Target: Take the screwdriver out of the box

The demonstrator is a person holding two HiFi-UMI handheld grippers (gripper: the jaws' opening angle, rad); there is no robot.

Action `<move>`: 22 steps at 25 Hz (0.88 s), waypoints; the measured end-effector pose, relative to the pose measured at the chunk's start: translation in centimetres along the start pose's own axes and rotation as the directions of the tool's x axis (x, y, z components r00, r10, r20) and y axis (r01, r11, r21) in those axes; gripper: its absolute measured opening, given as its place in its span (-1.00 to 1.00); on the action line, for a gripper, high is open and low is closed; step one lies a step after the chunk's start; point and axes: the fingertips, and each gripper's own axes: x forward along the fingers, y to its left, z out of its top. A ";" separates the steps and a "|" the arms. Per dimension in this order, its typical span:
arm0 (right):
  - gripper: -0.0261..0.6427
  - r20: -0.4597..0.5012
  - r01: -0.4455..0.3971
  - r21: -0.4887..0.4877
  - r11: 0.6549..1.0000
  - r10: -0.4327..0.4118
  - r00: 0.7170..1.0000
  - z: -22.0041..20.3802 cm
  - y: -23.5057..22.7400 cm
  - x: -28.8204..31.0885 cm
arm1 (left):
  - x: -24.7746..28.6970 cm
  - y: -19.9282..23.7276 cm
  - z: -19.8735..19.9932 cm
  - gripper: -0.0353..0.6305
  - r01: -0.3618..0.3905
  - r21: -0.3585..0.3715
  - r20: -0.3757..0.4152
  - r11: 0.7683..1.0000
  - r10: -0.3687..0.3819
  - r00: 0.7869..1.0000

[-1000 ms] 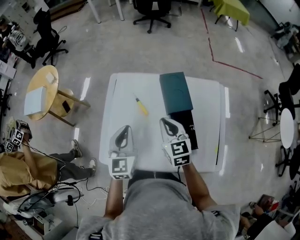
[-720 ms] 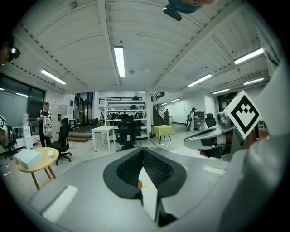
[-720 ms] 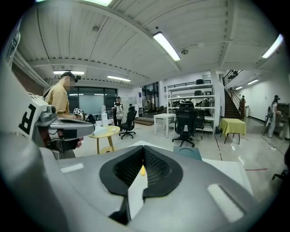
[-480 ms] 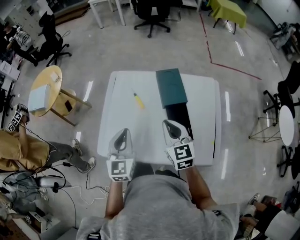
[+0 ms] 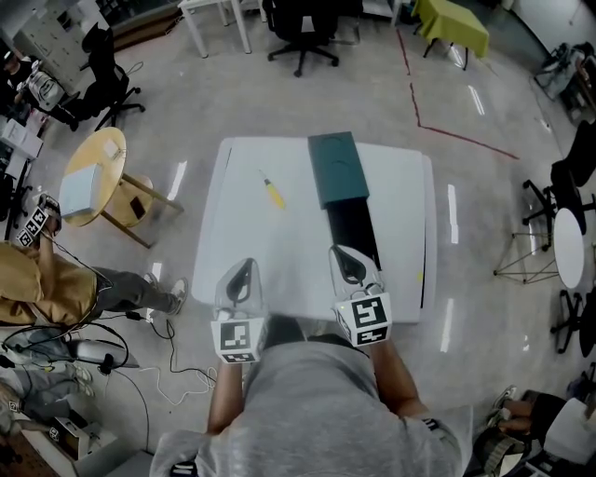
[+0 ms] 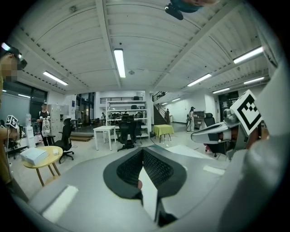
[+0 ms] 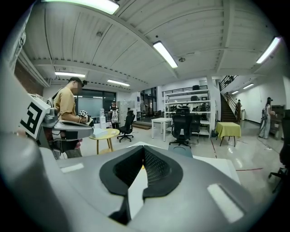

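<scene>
The yellow-handled screwdriver [image 5: 272,193] lies on the white table [image 5: 251,242], left of the box and outside it. The box's dark teal lid [image 5: 337,168] lies at the table's far side, with the black open tray [image 5: 354,231] just in front of it. My left gripper [image 5: 240,272] hovers at the table's near edge, shut and empty, well short of the screwdriver. My right gripper [image 5: 346,261] is level with it at the near end of the black tray, shut on nothing. Each gripper view shows its own jaws meeting at the tip: left gripper [image 6: 142,152], right gripper [image 7: 144,152].
A round yellow side table [image 5: 88,177] with a box on it stands to the left. A seated person in a tan top [image 5: 37,284] is beside it, with cables [image 5: 140,373] on the floor. Office chairs [image 5: 298,19] and a green-covered table [image 5: 452,23] stand beyond.
Both grippers have drawn back from mid-table to the near edge, staying shut. The screwdriver, lid and tray have not moved on the table.
</scene>
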 end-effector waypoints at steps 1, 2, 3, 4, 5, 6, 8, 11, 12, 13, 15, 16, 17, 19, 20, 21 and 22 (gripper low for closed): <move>-0.91 0.002 0.000 -0.001 1.000 0.000 1.000 0.0 0.0 -0.1 | -0.1 -0.1 0.0 -0.86 -0.002 0.001 0.001 1.000 0.002 1.000; -0.91 0.003 0.000 -0.003 1.000 0.000 1.000 0.0 0.0 -0.2 | -0.1 -0.2 0.1 -0.86 -0.002 0.002 0.002 1.000 0.002 1.000; -0.91 0.002 0.000 -0.004 1.000 0.000 1.000 0.1 0.0 -0.2 | -0.1 -0.3 0.2 -0.86 -0.002 0.003 0.002 1.000 0.002 1.000; -0.91 0.001 0.001 -0.004 1.000 -0.001 1.000 0.1 0.1 -0.3 | -0.2 -0.3 0.3 -0.86 0.000 0.005 0.001 1.000 0.000 1.000; -0.91 0.000 0.001 -0.005 1.000 -0.001 1.000 0.1 0.1 -0.3 | -0.2 -0.4 0.3 -0.86 0.002 0.005 0.001 1.000 -0.002 1.000; -0.91 -0.001 0.001 -0.006 1.000 -0.001 1.000 0.1 0.1 -0.3 | -0.2 -0.4 0.3 -0.86 0.004 0.006 0.001 1.000 -0.004 1.000; -0.91 -0.002 0.000 -0.008 1.000 0.000 1.000 -0.1 0.2 -0.2 | -0.1 -0.5 0.2 -0.86 0.006 0.007 0.000 1.000 -0.006 1.000; -0.91 -0.002 -0.001 -0.008 1.000 0.001 1.000 -0.3 0.1 -0.3 | -0.1 -0.8 0.0 -0.86 0.007 0.009 0.000 1.000 -0.007 1.000; -0.91 0.000 -0.002 -0.008 1.000 0.002 1.000 -0.4 0.0 -0.4 | -0.1 -0.9 0.0 -0.86 0.007 0.010 0.000 1.000 -0.007 1.000; -0.91 0.003 -0.002 -0.008 1.000 0.002 1.000 -0.4 0.0 -0.4 | -0.1 -1.0 0.0 -0.86 0.007 0.010 0.000 1.000 -0.007 1.000; -0.91 0.003 -0.004 -0.008 1.000 0.004 1.000 -0.3 0.1 -0.3 | -0.1 -1.0 0.0 -0.86 0.008 0.010 0.000 1.000 -0.008 1.000; -0.91 -0.002 -0.005 -0.008 1.000 0.005 1.000 -0.4 0.1 -0.3 | 0.0 -0.9 0.1 -0.86 0.009 0.010 0.000 1.000 -0.009 1.000; -0.91 -0.006 -0.006 -0.007 1.000 0.006 1.000 -0.3 0.2 -0.2 | 0.0 -0.8 0.1 -0.86 0.010 0.010 -0.001 1.000 -0.010 1.000; -0.91 -0.009 -0.007 -0.007 1.000 0.007 1.000 -0.1 0.2 0.0 | 0.1 -0.7 0.3 -0.86 0.010 0.008 -0.002 1.000 -0.010 1.000; -0.91 -0.011 -0.008 -0.006 1.000 0.008 1.000 -0.1 0.2 0.0 | 0.2 -0.6 0.3 -0.86 0.011 0.008 -0.003 1.000 -0.011 1.000; -0.91 -0.013 -0.009 -0.006 1.000 0.009 1.000 -0.1 0.3 0.1 | 0.2 -0.6 0.3 -0.86 0.011 0.009 -0.004 1.000 -0.011 1.000; -0.91 -0.013 -0.012 -0.005 1.000 0.012 1.000 0.0 0.3 0.1 | 0.2 -0.6 0.3 -0.86 0.012 0.010 -0.006 1.000 -0.012 1.000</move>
